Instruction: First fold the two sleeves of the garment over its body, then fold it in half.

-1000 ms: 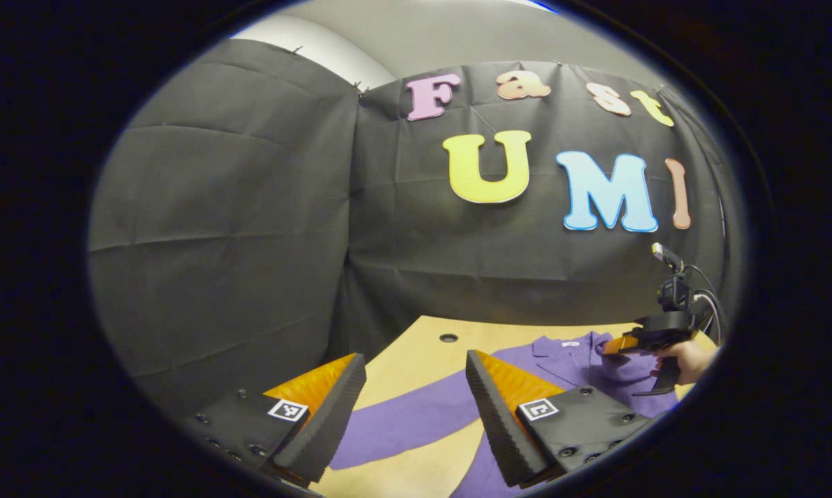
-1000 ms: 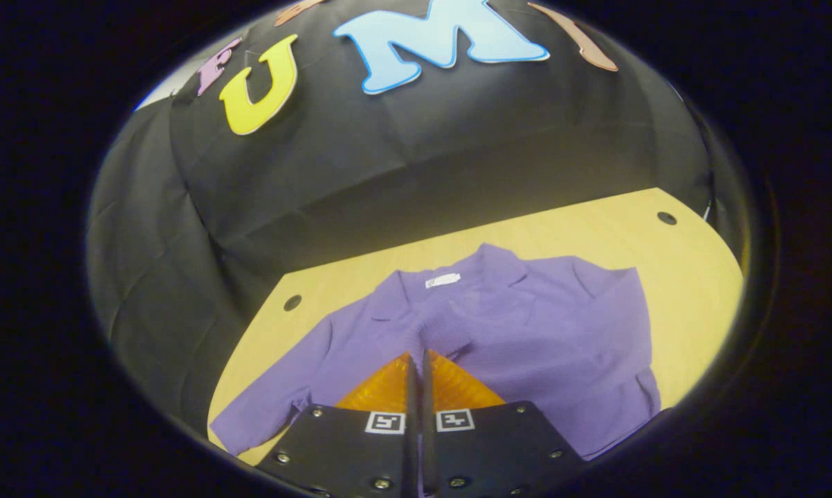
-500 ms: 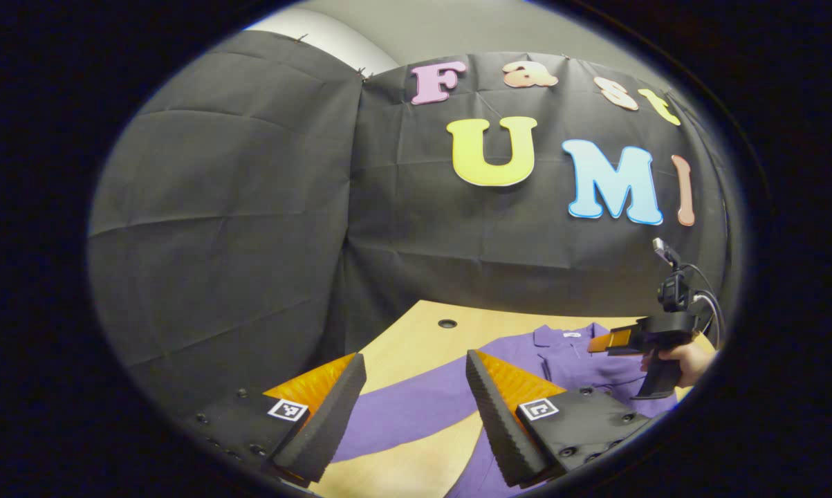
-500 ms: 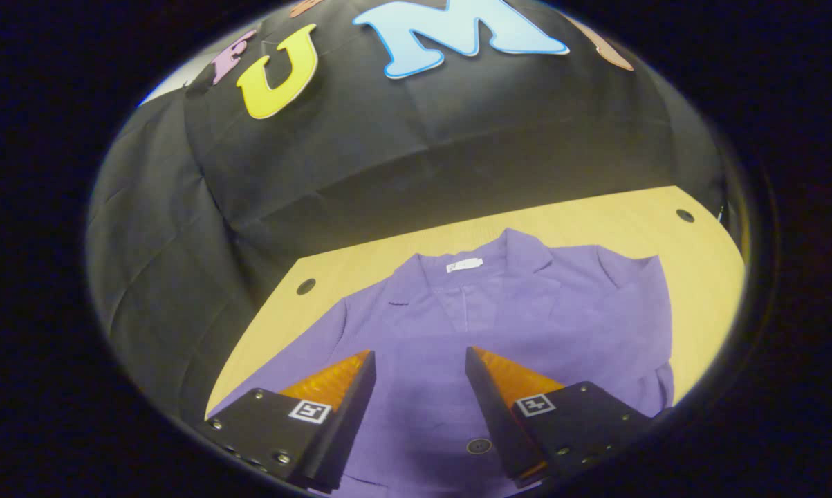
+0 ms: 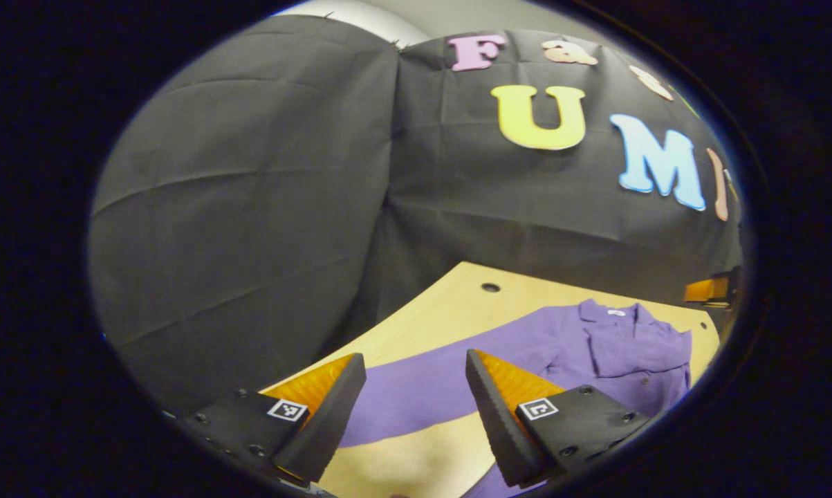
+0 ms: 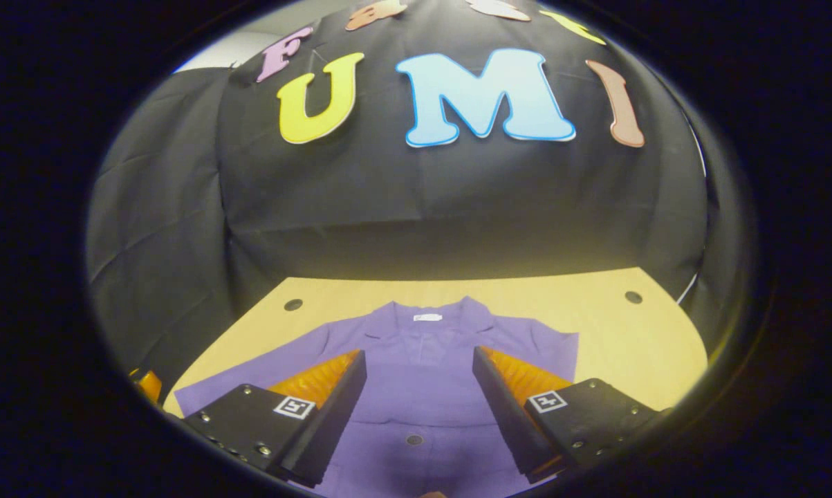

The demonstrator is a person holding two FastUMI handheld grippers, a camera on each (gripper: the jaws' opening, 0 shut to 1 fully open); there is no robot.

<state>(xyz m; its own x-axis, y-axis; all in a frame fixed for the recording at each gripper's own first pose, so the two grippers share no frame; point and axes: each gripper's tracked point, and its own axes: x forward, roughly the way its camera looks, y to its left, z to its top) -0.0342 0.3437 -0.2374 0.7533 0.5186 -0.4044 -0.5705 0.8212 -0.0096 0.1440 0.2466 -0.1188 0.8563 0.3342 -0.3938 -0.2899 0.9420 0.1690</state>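
Purple garment [image 6: 422,373] flat on the bench [image 6: 637,346], collar away from the right claw [image 6: 419,408]; left claw [image 5: 416,408] spread above its outstretched sleeve [image 5: 416,394], both released

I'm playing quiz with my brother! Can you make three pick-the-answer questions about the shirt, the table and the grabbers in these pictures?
1. Where does the shirt lie?
A. on the floor
B. on the table
C. on the wall

2. What colour is the shirt?
A. purple
B. green
C. white

3. How is the right gripper?
A. shut on the shirt
B. shut on nothing
C. open

Answers:
1 B, the shirt is spread flat on the wooden top.
2 A, the cloth is purple in both views.
3 C, a wide gap shows between its fingers, with the shirt seen through it; the left gripper is open too, over a sleeve.
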